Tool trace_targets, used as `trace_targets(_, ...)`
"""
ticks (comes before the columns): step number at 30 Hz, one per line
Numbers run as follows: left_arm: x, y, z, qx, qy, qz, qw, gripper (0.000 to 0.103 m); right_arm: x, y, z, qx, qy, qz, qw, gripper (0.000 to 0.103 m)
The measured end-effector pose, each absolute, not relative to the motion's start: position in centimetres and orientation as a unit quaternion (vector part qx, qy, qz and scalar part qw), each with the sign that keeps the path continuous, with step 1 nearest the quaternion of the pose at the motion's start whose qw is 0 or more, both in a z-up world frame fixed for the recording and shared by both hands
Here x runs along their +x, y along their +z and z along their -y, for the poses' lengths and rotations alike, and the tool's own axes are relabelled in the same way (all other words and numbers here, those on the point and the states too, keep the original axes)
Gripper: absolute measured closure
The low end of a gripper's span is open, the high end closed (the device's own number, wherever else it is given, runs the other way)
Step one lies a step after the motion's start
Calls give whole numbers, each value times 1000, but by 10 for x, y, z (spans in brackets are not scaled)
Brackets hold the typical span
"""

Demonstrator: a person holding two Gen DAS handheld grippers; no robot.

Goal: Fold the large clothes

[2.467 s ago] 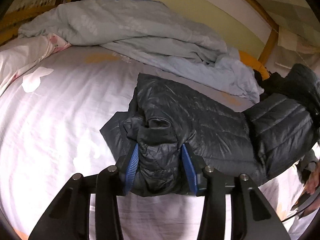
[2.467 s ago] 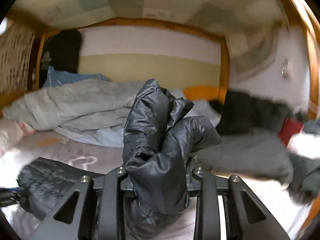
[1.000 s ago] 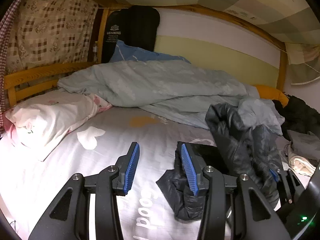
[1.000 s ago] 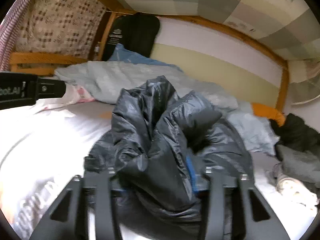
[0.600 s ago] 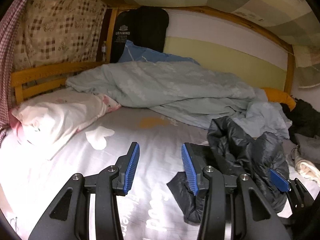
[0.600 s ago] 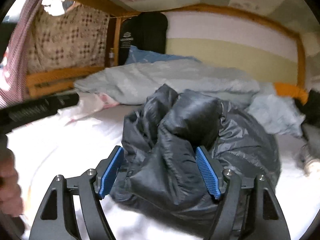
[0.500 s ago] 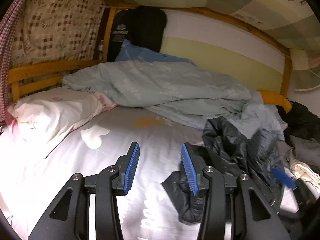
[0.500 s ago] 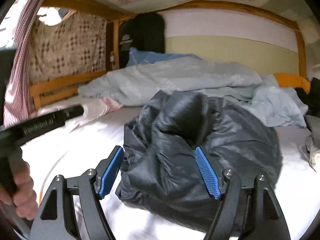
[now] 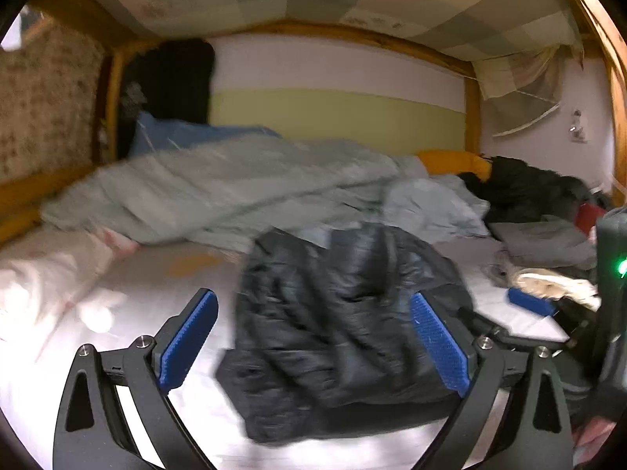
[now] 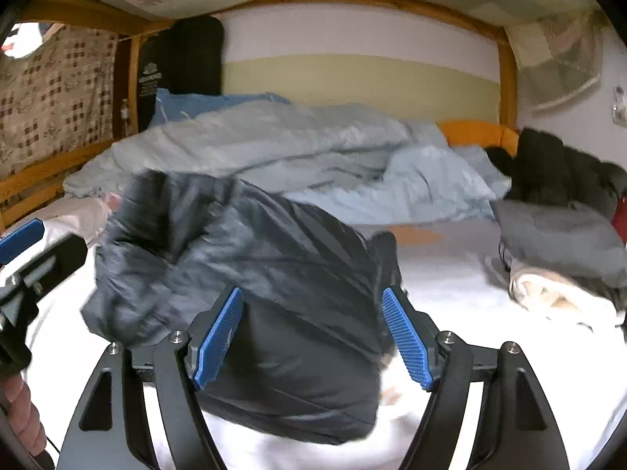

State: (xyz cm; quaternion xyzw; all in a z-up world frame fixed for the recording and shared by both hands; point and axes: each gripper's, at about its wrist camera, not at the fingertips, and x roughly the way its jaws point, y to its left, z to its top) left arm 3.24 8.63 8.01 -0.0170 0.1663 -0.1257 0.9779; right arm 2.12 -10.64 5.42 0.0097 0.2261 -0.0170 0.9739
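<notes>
A black quilted puffer jacket (image 9: 345, 321) lies bunched on the white bed sheet (image 9: 117, 313). It also shows in the right wrist view (image 10: 274, 293). My left gripper (image 9: 313, 344) is wide open, its blue pads either side of the jacket, holding nothing. My right gripper (image 10: 313, 337) is open too, just in front of the jacket's near edge, holding nothing. The right gripper's blue pad shows at the right of the left wrist view (image 9: 529, 305). The left gripper shows at the left edge of the right wrist view (image 10: 27, 250).
A rumpled pale blue duvet (image 9: 235, 196) fills the back of the bed. A pink-white pillow (image 9: 47, 270) lies left. Dark clothes (image 9: 529, 188), a grey garment (image 10: 560, 239) and a cream one (image 10: 548, 290) are piled right. A wooden bed frame (image 10: 47, 180) surrounds the bed.
My right gripper has let go of the jacket, which has dropped onto the sheet. My left gripper has opened wider. Both views have swung, and the current frames are motion-blurred.
</notes>
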Motion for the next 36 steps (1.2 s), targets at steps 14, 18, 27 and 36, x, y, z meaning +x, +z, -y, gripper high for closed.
trace_targets(14, 67, 73, -113, -144, -140, -180, 963, 86, 55, 6, 158, 155, 143, -288, 934, 54)
trace_targets(18, 72, 70, -107, -69, -68, -200, 975, 89, 62, 5, 136, 123, 147, -287, 939, 54)
trace_targets(27, 120, -4, -138, -93, -12, -334, 938, 88, 80, -12, 93, 50, 117, -322, 938, 56)
trace_targets(36, 57, 65, -140, -53, -7, -183, 982, 75, 87, 6, 86, 30, 134, -339, 931, 56)
